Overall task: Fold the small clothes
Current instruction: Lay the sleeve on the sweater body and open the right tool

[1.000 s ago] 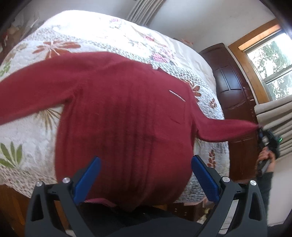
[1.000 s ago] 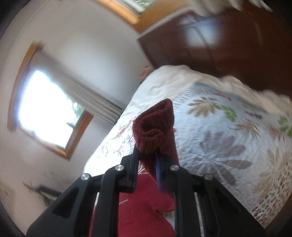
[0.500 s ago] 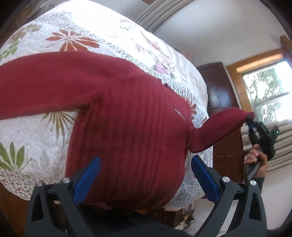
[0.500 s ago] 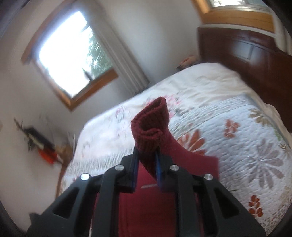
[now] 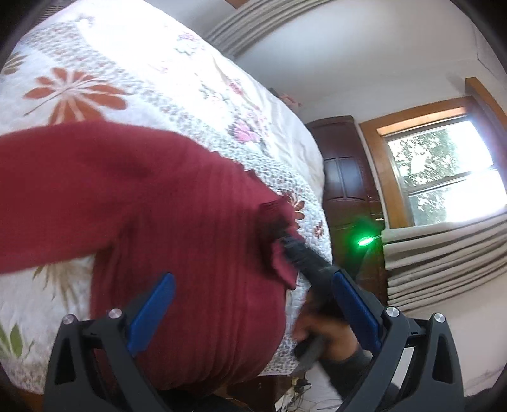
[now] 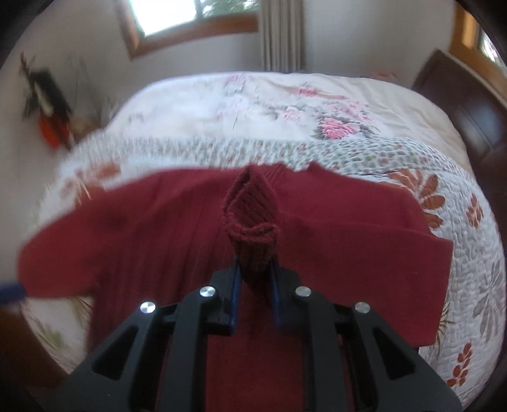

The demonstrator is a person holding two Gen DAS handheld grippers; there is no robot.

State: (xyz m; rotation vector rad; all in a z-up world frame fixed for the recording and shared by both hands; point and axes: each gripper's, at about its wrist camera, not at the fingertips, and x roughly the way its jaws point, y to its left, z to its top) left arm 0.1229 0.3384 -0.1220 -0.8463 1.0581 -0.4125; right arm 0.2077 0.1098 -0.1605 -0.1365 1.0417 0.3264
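A dark red knitted sweater (image 5: 177, 241) lies spread on the floral quilt (image 5: 133, 79) of a bed. My left gripper (image 5: 253, 304) hovers open above its lower body, blue pads wide apart, holding nothing. My right gripper (image 6: 255, 285) is shut on the ribbed cuff (image 6: 253, 218) of the right sleeve and holds it over the sweater's chest, so the sleeve lies folded across the body. In the left wrist view the right gripper (image 5: 285, 236) and the hand (image 5: 323, 332) holding it come in from the right. The left sleeve (image 6: 63, 250) stretches out flat to the side.
The quilted bed (image 6: 443, 177) fills both views. A dark wooden headboard (image 5: 348, 180) stands at its far end, with a window (image 5: 443, 177) and folded curtains (image 5: 443, 260) beside it. Another window (image 6: 196, 16) and a shelf with small objects (image 6: 47, 104) are on the opposite wall.
My right gripper has swung the sleeve cuff inward from beyond the bed's right side to above the sweater's chest. The left gripper has tilted and shifted a little, still open.
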